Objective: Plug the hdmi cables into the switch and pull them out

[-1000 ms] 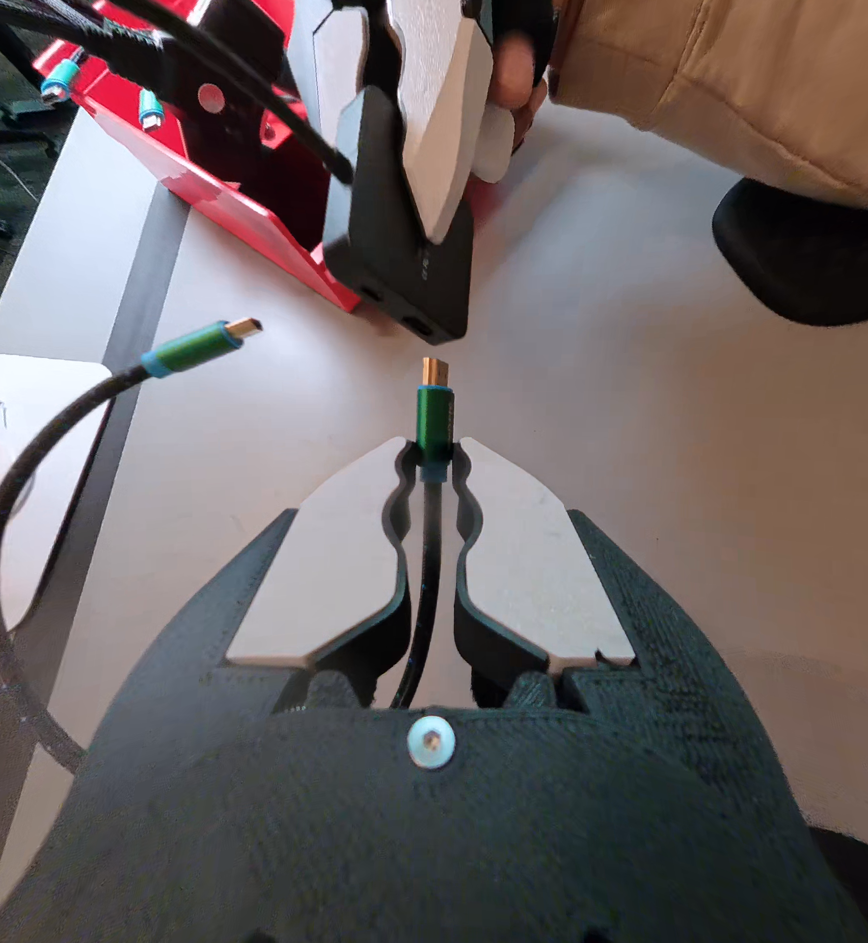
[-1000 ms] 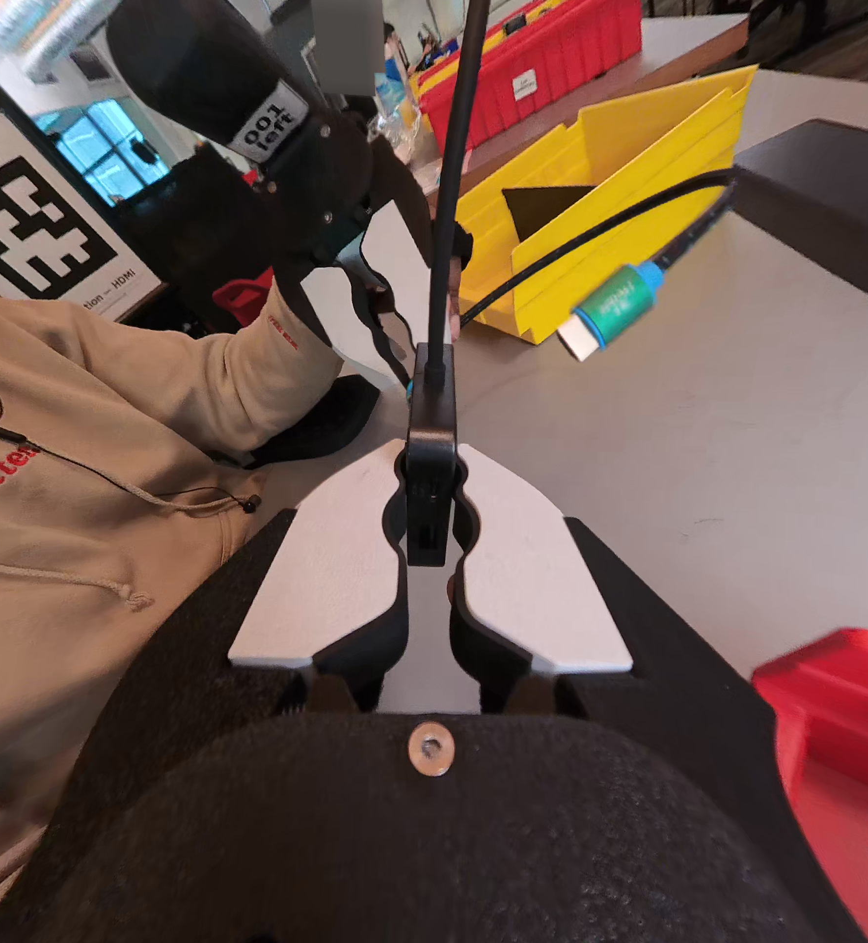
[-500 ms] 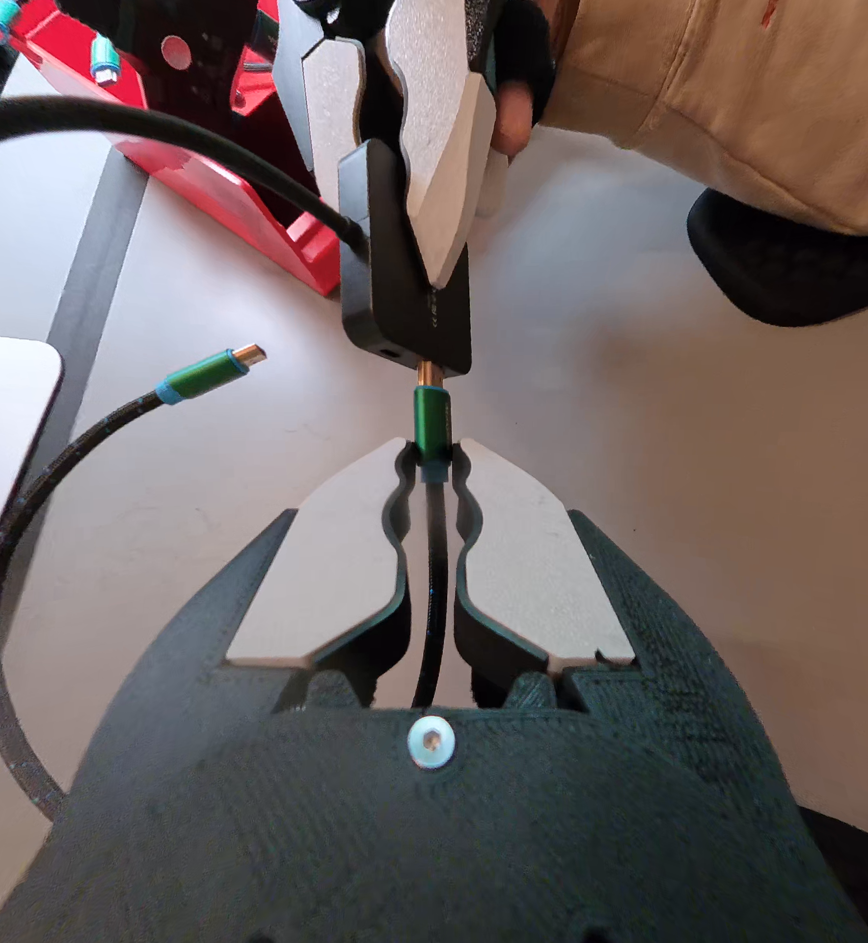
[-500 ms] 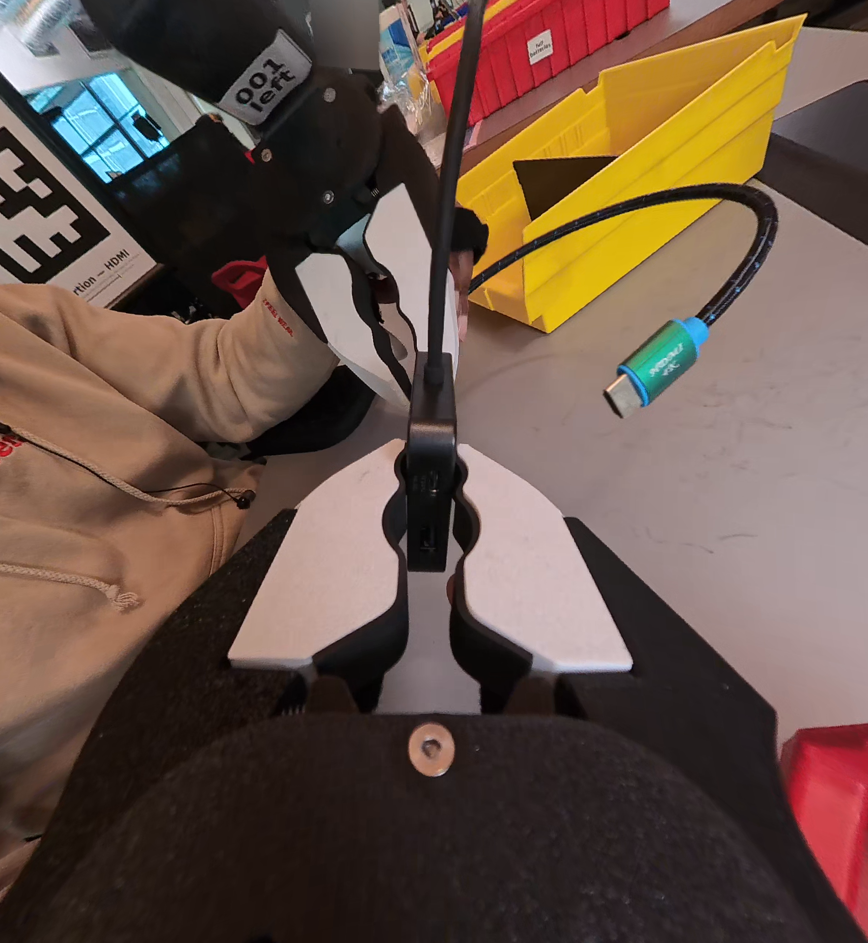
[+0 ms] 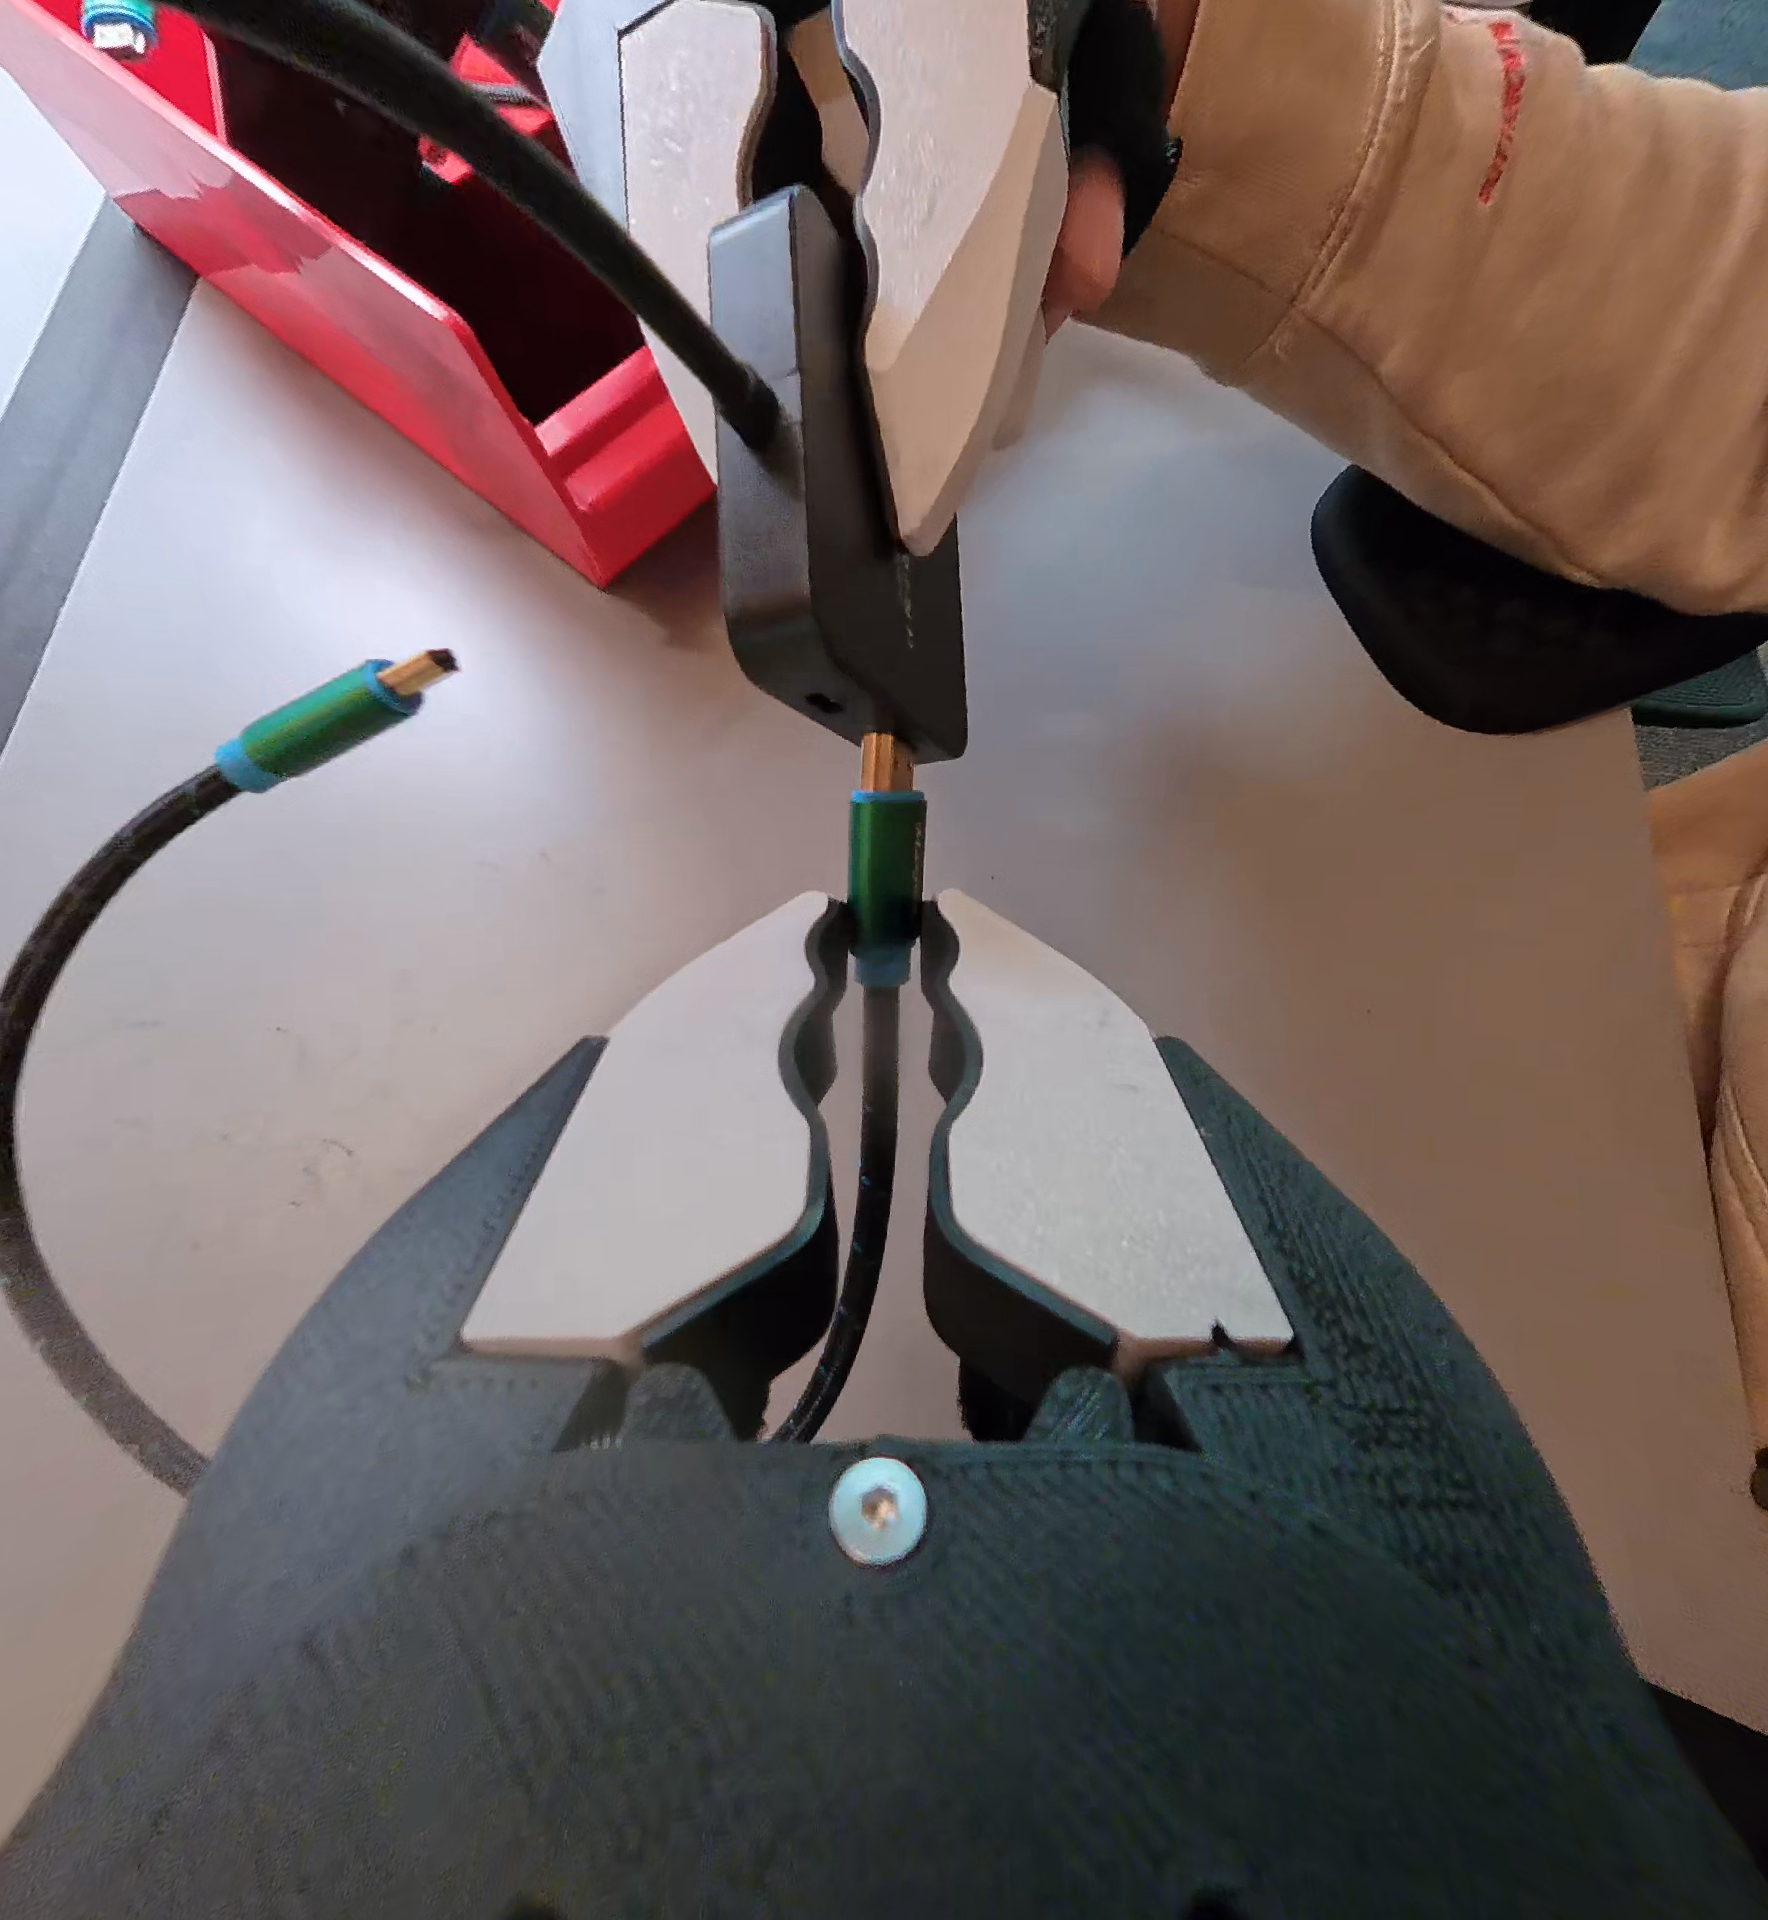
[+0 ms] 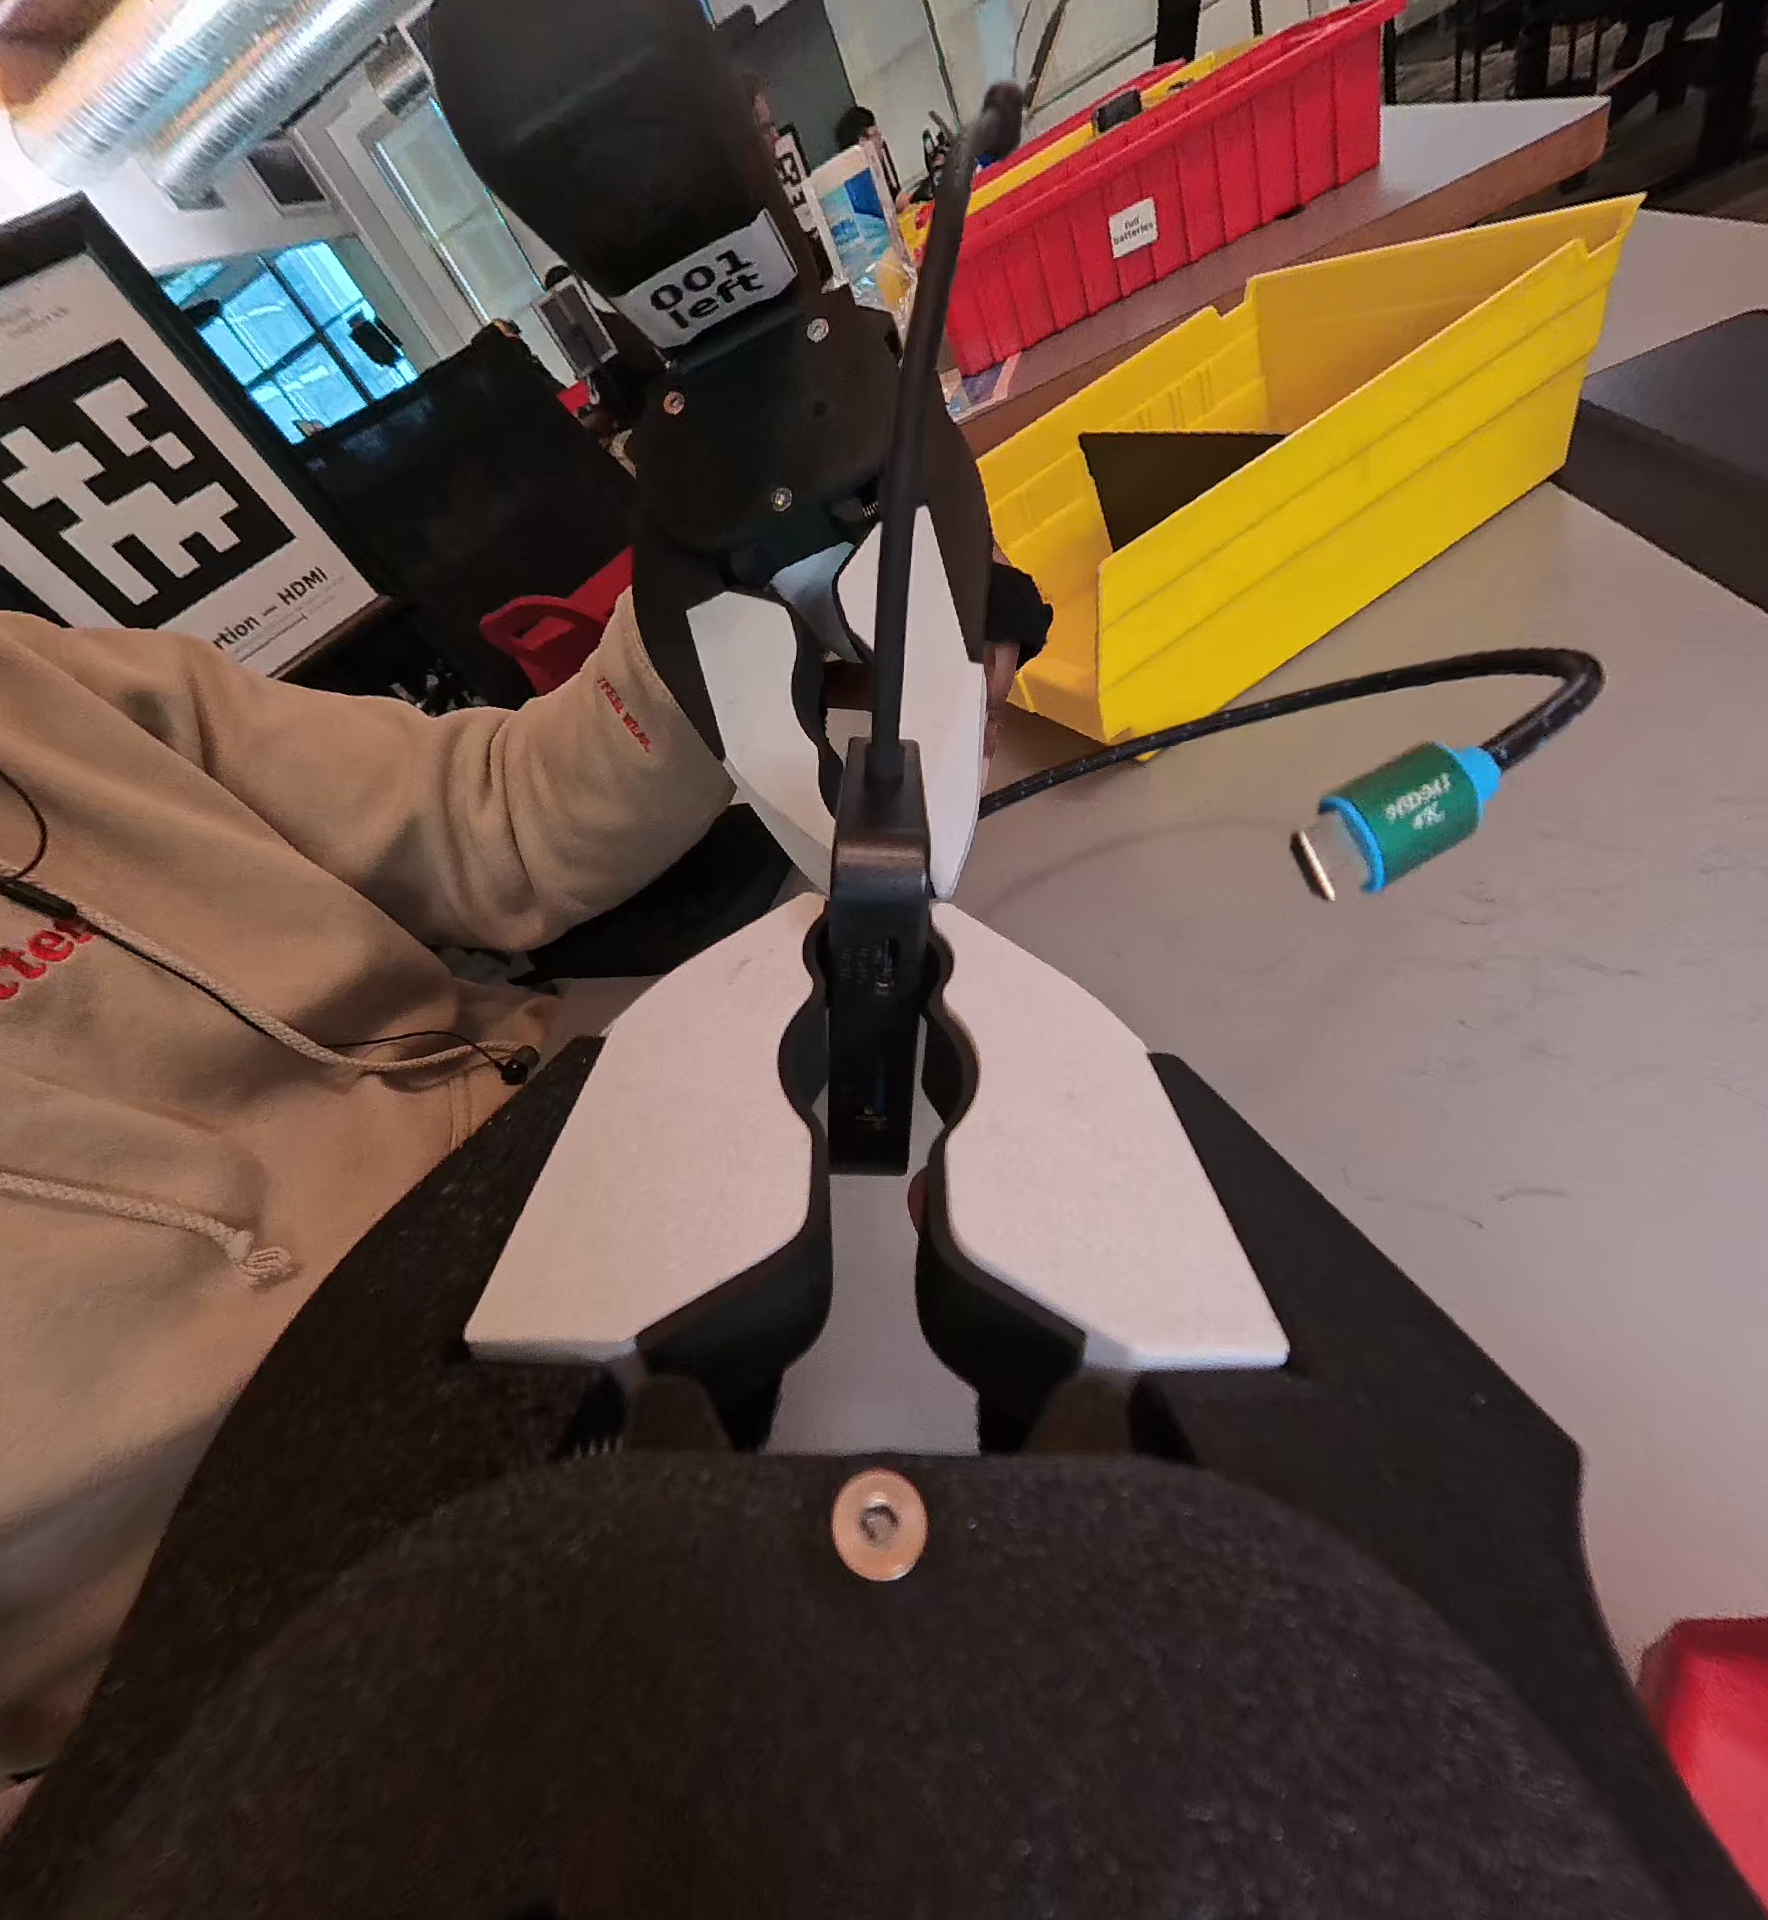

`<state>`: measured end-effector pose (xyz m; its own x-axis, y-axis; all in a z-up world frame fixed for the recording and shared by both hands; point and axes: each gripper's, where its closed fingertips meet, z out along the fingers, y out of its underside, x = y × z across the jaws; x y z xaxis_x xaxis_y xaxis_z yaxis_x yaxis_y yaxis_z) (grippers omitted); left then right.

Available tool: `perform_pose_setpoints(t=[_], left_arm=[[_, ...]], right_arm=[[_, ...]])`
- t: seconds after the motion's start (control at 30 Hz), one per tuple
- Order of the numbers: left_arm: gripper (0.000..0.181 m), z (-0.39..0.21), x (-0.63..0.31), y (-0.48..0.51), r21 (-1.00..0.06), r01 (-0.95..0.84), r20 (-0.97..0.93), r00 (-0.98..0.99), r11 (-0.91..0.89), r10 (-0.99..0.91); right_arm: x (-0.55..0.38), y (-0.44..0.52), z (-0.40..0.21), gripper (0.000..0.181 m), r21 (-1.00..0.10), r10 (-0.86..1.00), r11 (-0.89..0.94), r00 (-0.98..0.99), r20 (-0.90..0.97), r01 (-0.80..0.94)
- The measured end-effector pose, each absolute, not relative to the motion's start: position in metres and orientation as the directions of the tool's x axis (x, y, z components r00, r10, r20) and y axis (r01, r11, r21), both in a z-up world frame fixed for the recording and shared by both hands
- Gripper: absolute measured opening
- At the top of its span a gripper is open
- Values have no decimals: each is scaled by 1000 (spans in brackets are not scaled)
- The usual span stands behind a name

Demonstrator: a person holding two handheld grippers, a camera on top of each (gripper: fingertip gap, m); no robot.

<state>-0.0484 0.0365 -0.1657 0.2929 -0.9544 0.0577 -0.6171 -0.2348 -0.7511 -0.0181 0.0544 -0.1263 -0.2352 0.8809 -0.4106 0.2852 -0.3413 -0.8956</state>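
The switch (image 5: 838,582), our landmark, hangs above the tabletop (image 5: 1223,935), clamped between the closed fingers of the right gripper (image 6: 875,935). Directly below its port edge, the green HDMI plug (image 5: 887,862) is pinched at its collar by the closed fingers of the left gripper (image 5: 885,925); its gold tip has just entered the port, judged part-seated. We keep plug and switch on one axis, push straight without rocking, and brace the switch against the thrust. Left of the switch, a second green plug (image 5: 324,717) lies free, near a red bin (image 5: 371,301)
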Motion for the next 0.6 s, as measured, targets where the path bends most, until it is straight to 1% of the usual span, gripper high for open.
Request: perform_pose_setpoints(t=[0.3, 0.4, 0.53, 0.6], left_arm=[[14, -172, -53, 38, -715, -645, 67, 322, -270, -944], [13, -165, -54, 38, -741, -613, 90, 316, -275, -945], [12, -168, -58, 44, -748, -571, 149, 352, -338, -924], [12, -163, -56, 44, -774, -517, 205, 340, -364, -918]], right_arm=[[-24, 57, -135, 13, -889, 898, -325, -190, -397, 322], [-22, 56, -143, 13, -880, 909, -300, -171, -381, 368], [-28, 60, -143, 13, -887, 919, -301, -141, -367, 350], [-28, 62, -140, 13, -892, 910, -328, -151, -387, 312]])
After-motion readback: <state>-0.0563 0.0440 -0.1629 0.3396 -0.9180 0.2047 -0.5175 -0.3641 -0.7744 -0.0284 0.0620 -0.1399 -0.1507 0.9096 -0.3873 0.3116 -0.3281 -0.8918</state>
